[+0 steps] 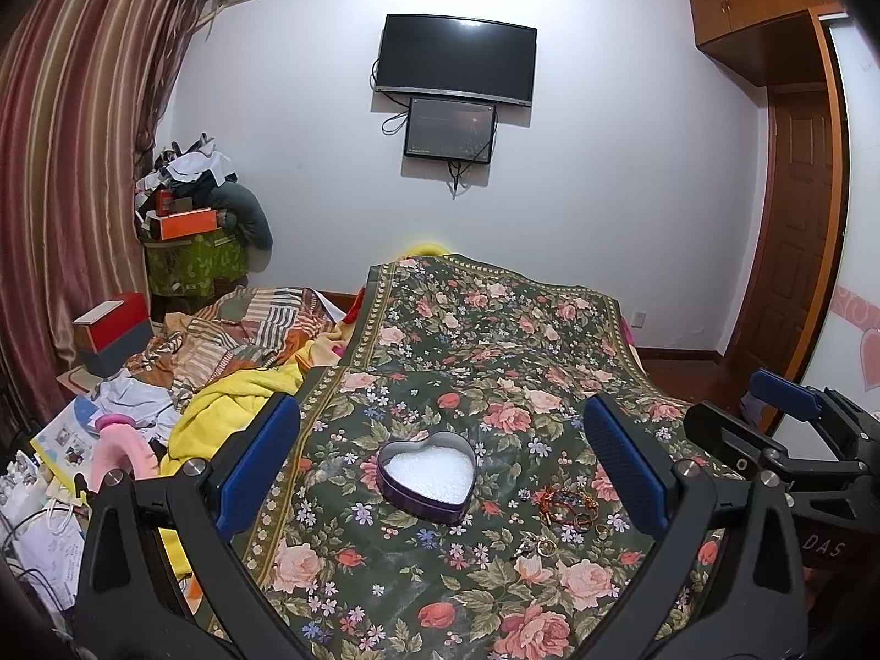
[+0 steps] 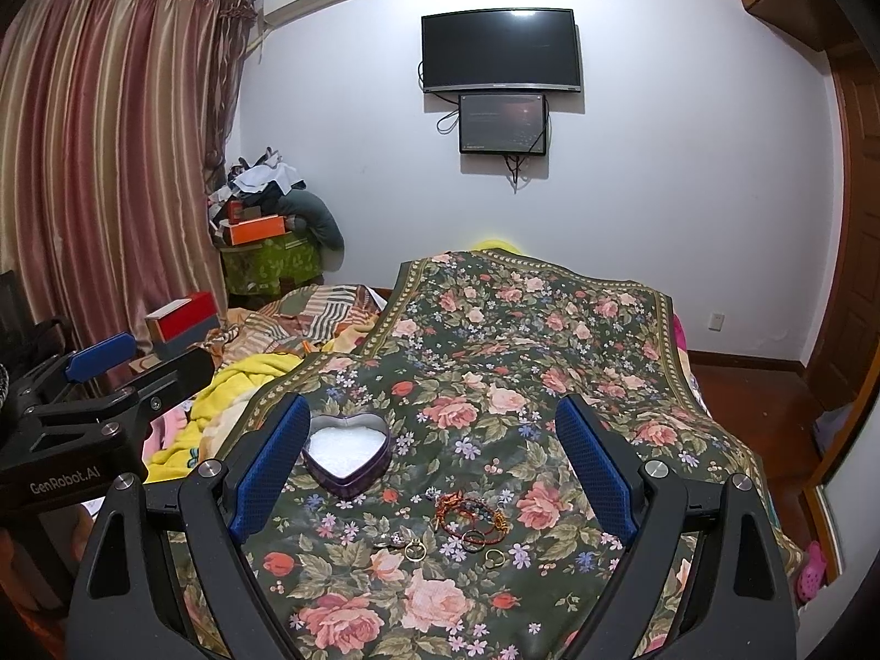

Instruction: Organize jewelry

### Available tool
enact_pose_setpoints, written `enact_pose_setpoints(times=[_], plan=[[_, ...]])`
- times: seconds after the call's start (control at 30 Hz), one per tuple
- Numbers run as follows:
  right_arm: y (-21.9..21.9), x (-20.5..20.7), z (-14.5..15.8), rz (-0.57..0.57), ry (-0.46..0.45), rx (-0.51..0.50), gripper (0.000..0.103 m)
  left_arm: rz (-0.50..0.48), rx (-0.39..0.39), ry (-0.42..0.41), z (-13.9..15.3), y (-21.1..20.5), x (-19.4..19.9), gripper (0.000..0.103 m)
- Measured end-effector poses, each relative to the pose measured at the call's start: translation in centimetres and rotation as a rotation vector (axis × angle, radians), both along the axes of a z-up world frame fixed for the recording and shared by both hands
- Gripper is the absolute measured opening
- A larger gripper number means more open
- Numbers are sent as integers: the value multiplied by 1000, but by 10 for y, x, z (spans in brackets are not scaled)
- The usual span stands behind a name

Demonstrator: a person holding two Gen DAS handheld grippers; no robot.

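Tools both wide open, empty: left tool [image 1: 443, 473], right tool [image 2: 434, 467]; heart tin [image 1: 426, 476] beside jewelry [image 2: 467, 517].

Heart tin [image 1: 426, 476] on bed cloth [image 1: 484, 330]; jewelry pile [image 1: 566, 506] right of tin, before my tongs.

Your left gripper [image 1: 443, 467] is hovering spread wide over the heart-shaped tin [image 1: 426, 474] on the floral cloth [image 1: 473, 330]; jewelry [image 1: 566, 506] is lying just right.
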State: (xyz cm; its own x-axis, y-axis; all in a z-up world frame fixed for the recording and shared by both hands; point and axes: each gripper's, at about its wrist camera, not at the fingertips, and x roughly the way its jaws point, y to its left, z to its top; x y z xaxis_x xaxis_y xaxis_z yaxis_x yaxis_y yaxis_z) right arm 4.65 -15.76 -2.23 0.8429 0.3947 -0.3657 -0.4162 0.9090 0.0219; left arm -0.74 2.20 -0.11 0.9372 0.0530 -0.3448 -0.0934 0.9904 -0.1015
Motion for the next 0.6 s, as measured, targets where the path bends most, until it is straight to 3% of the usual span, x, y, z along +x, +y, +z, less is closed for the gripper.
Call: enact_pose_setpoints(times=[0.6], plan=[[1,19,-16,-13,81,-27,89,15,-2,50,-10,2,12,103]])
